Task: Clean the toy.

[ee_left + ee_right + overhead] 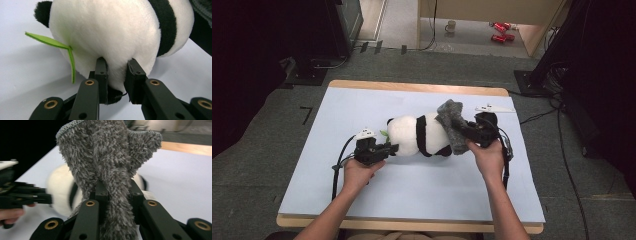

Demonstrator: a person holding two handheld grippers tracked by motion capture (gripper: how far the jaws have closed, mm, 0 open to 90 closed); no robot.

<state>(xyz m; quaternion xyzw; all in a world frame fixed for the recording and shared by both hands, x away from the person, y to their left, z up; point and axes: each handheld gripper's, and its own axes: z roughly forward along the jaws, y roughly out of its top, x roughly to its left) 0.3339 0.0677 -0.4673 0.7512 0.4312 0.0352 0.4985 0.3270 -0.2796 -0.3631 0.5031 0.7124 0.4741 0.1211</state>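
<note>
My left claw (116,76) is clamped on a fold of the panda's (117,32) white plush; a green felt leaf (53,43) hangs just left of the jaws, a black ear beyond it. That claw pins the toy down on the blue mat (362,200).

My right claw (116,195) is closed on a grey fuzzy cloth (107,157), which bunches between the jaws and rises above them. Past the cloth, lower left, I can see the panda blurred on the mat, and the other claw with its hand at the far left edge.

From the high view, the panda (412,135) lies on its side between the two claws (374,150) (479,131), with the cloth (451,125) draped over the end nearest my right one.

I judge this to be the wiping or wrapping step: one claw steadies the toy while the other works the cloth over it. Next I'd need to drag the cloth along the body toward the left claw, keeping both grips firm so the toy doesn't roll.
</note>
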